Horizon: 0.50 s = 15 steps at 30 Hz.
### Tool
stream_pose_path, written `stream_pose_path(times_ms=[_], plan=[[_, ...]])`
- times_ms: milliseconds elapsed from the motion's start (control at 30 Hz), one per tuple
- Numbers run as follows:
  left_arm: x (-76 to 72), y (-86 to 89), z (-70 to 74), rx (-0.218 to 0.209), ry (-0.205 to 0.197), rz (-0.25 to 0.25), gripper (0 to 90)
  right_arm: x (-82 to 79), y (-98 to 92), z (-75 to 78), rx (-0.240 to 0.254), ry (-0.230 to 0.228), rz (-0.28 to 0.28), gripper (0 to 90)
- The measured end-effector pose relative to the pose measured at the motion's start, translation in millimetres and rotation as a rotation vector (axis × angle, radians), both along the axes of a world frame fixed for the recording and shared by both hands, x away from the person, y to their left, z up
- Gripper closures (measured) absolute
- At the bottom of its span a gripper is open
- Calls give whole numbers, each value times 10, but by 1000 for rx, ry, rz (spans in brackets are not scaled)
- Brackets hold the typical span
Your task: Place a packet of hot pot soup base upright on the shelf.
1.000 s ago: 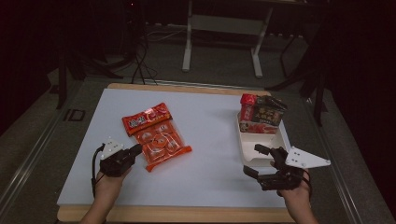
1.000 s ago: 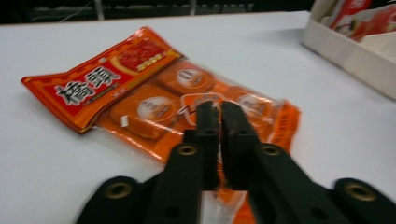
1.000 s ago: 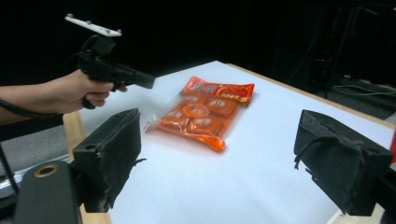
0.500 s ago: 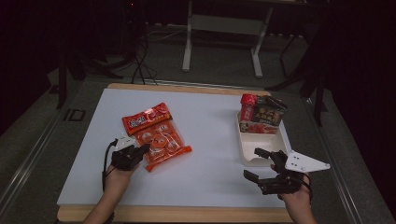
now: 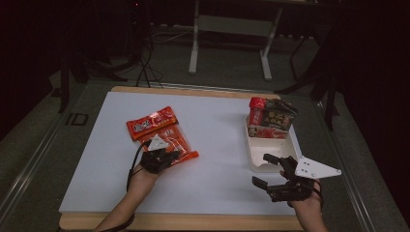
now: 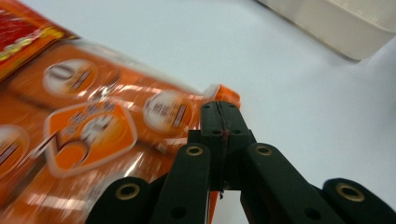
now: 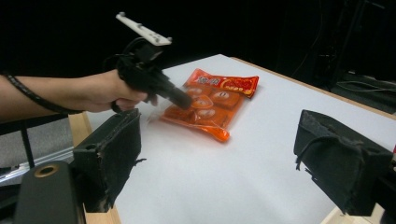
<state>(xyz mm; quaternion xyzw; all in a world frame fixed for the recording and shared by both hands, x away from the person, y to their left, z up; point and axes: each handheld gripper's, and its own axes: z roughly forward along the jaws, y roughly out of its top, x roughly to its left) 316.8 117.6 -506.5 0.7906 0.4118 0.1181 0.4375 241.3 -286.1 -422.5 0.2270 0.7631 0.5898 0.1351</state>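
Observation:
An orange snack pack point(image 5: 178, 141) lies flat on the white table, with a red packet point(image 5: 152, 121) overlapping its far end. My left gripper point(image 5: 173, 155) is shut, jaws pressed together with nothing seen between them. Its tips rest over the pack's near right corner point(image 6: 223, 94), on or just above the wrapper. From the right gripper view the left gripper point(image 7: 180, 101) points down onto the orange pack point(image 7: 205, 114), beside the red packet point(image 7: 225, 83). My right gripper point(image 5: 260, 169) stands open near the front right, empty, its own view showing wide-apart jaws point(image 7: 215, 158).
A white tray point(image 5: 252, 155) sits just beyond the right gripper, with a red and dark snack box point(image 5: 270, 118) standing at its far end. Bare table lies between the two hands. The wooden table edge point(image 5: 193, 221) runs along the front.
My left hand has slid to the right, bringing its shut jaws from beside the orange pack to over its near corner. The right hand has stayed put.

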Motion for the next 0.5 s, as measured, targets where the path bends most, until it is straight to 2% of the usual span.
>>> stream_pose_path(times_ms=[200,367,433,467,500], plan=[[203,-229,-5,42,21,-15,900,7,-16,-21,2,9,-1,147],[338,-342,-29,64,37,-1,900,15,-11,-37,0,13,4,147],[403,-381,-49,70,54,4,900,15,-10,-39,1,14,5,147],[453,-424,-68,89,72,9,900,14,-12,-42,0,16,7,147],[453,-424,-68,89,72,9,900,15,-13,-45,1,18,7,147]])
